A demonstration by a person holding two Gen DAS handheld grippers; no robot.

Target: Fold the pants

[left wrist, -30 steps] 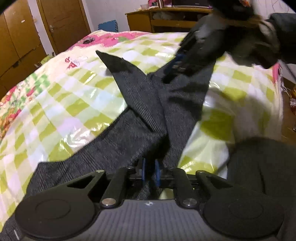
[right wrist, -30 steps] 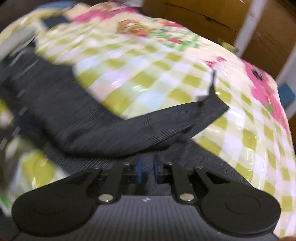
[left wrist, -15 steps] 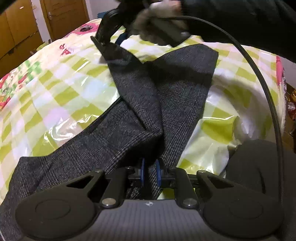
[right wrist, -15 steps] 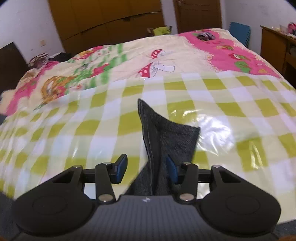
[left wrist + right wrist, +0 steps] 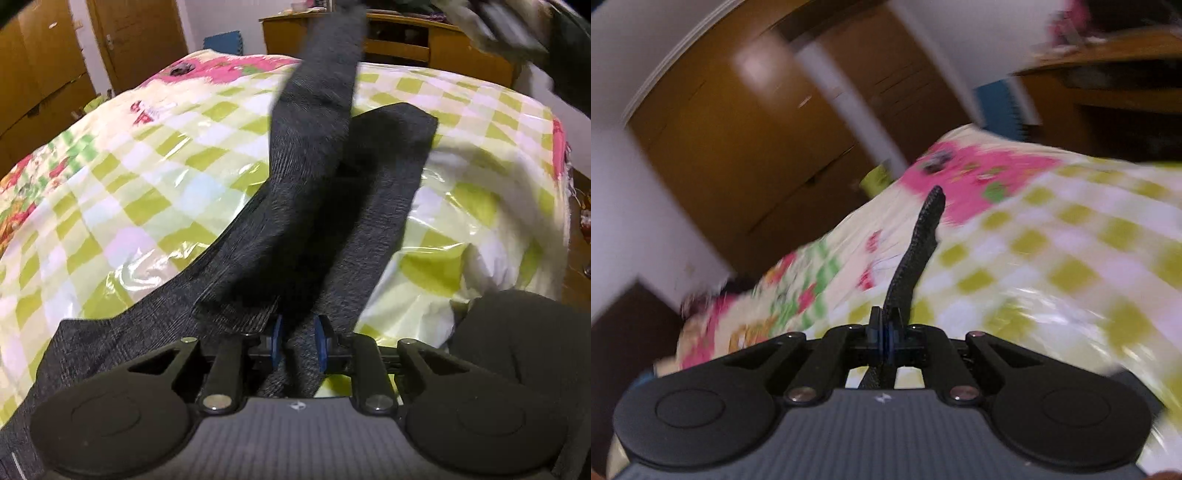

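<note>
The dark grey woven pants (image 5: 369, 221) are lying across the green-checked, plastic-covered bed (image 5: 129, 206), in the middle of the left wrist frame. The left gripper (image 5: 297, 341) is pinching the cloth near the crotch. The right gripper (image 5: 885, 334) is clenching one leg's hem (image 5: 916, 251) and lifting it. The fabric looks soft, limp and light, so hems and seams are probably the safest grip places.
</note>
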